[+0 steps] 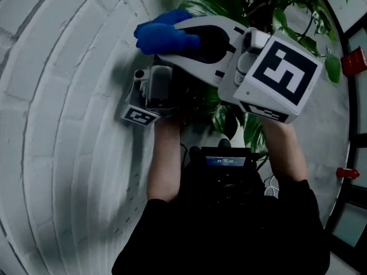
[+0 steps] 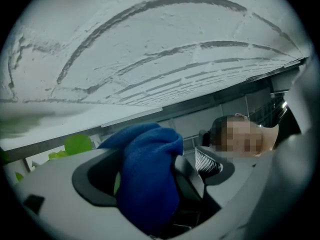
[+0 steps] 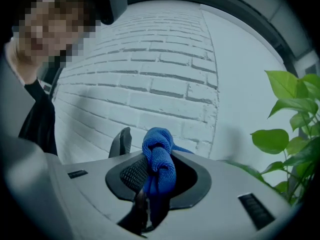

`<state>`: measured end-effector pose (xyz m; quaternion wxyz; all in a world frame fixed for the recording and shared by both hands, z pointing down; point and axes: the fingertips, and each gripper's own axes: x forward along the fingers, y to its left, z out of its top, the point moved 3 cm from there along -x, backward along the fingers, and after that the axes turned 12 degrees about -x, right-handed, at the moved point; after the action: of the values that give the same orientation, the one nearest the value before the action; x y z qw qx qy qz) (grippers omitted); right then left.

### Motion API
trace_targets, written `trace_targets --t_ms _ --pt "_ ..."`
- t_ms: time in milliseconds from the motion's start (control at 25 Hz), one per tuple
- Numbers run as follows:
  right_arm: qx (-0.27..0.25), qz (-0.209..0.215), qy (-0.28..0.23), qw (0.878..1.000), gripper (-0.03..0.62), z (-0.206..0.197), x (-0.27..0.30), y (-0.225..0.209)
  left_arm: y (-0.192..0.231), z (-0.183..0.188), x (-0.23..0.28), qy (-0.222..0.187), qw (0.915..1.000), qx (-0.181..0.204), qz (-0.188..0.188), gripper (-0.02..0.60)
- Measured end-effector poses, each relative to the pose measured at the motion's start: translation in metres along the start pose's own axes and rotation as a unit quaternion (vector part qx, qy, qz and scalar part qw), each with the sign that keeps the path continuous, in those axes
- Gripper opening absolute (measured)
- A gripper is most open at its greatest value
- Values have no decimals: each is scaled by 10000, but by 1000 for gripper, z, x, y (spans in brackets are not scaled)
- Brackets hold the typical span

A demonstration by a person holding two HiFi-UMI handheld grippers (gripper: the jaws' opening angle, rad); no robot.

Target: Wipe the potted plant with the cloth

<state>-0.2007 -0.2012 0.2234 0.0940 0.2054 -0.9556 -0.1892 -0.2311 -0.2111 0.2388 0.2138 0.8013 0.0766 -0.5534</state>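
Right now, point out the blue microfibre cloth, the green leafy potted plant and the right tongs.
blue microfibre cloth (image 3: 159,150): right gripper view, its knotted top.
green leafy potted plant (image 3: 272,140): right gripper view, a lower leaf.
right tongs (image 3: 157,179): right gripper view, midway between the tips.

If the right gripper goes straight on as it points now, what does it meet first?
Probably the white brick wall, straight ahead of the right gripper and its blue cloth; the plant leaves lie off to the right. Distance is unclear.
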Motion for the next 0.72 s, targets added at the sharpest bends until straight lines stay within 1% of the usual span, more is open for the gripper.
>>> trace_targets --t_ms 80,160,320,440,560,640,720 --pt "217 135 -162 9995 115 1 -2 5 -1 -1 0 24 10000 -7 -18 479" --pt "346 134 -245 9990 114 0 -8 8 -3 -3 -2 32 10000 -42 -27 479" --pt "774 -3 -527 9956 114 0 -30 12 -5 -7 -7 -17 9999 -168 -7 479" --pt "1186 -190 -859 9890 114 -2 -50 8 -7 -6 -11 -65 9998 -209 -11 479" --pt "1627 -401 -1272 9776 115 -6 -76 1 -15 -9 -9 -36 9998 -174 -38 479" --pt "1934 -493 -1644 9660 115 -6 -98 -2 -24 -14 -8 -7 10000 -94 -10 479" --pt "2213 -514 -2063 9518 115 -4 -122 -2 -34 -18 -8 1 10000 18 59 479"
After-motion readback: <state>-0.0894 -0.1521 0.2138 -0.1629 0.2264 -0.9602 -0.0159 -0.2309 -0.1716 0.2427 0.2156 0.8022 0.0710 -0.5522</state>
